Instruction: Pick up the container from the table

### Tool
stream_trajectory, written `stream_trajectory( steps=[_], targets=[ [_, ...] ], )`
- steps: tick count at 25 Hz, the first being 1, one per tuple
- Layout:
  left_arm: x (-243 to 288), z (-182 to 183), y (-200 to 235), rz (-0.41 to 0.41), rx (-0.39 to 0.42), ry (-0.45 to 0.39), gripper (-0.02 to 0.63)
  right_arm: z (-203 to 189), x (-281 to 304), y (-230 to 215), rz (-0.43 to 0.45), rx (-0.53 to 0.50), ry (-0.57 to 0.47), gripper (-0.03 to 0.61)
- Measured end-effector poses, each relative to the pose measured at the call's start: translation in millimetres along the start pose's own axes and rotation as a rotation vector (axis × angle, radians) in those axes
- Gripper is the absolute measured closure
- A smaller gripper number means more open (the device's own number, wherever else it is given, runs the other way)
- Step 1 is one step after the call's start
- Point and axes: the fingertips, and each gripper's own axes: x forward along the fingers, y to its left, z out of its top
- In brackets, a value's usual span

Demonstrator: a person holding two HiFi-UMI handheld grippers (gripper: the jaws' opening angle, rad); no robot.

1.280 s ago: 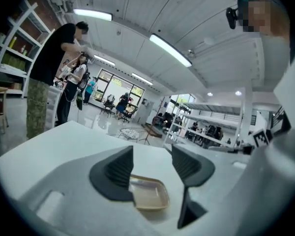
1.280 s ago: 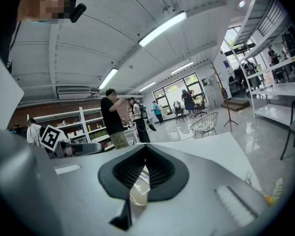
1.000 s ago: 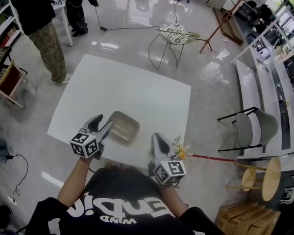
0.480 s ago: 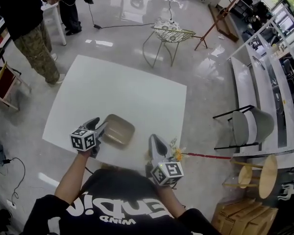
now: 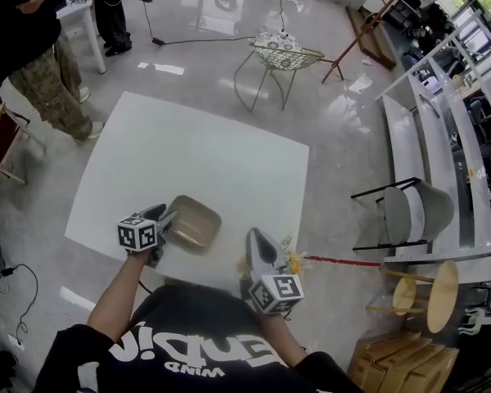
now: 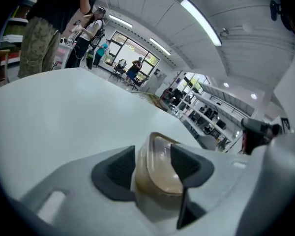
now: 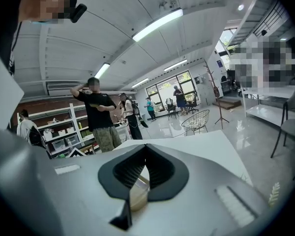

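A shallow tan translucent container (image 5: 194,223) lies near the front edge of the white table (image 5: 204,150). My left gripper (image 5: 168,222) is at its left end, low over the table. In the left gripper view the container's end (image 6: 160,177) sits between the two dark pads (image 6: 119,167), and the jaws are closing on it. I see no firm press. My right gripper (image 5: 254,239) hovers at the table's front edge, to the right of the container and apart from it. Its jaws (image 7: 145,149) meet at the tips with nothing held; the container (image 7: 137,191) shows beyond them.
A person in camouflage trousers (image 5: 45,80) stands beyond the table's far left corner. A wire basket chair (image 5: 282,56) stands behind the table. A grey chair (image 5: 413,211) and wooden stools (image 5: 430,293) are to the right. A red rod with a yellow tuft (image 5: 311,260) lies off the table's front right corner.
My left gripper has sunk to table height and slid up to the container's left end, which now sits between its jaws. The right gripper has hardly moved.
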Motion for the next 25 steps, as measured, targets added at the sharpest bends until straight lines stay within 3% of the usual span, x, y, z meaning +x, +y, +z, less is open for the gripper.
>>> stream_trajectory(
  steps=[14, 25],
  targets=[
    [3, -5, 6, -0.047, -0.086, 0.021, 0.454, -3, 4, 3, 0.003, 0.002, 0.003, 0.578],
    [-1, 5, -7, -0.039, -0.077, -0.032, 0.499, -2, -4, 2, 0.016, 0.003, -0.004, 0.578]
  ],
)
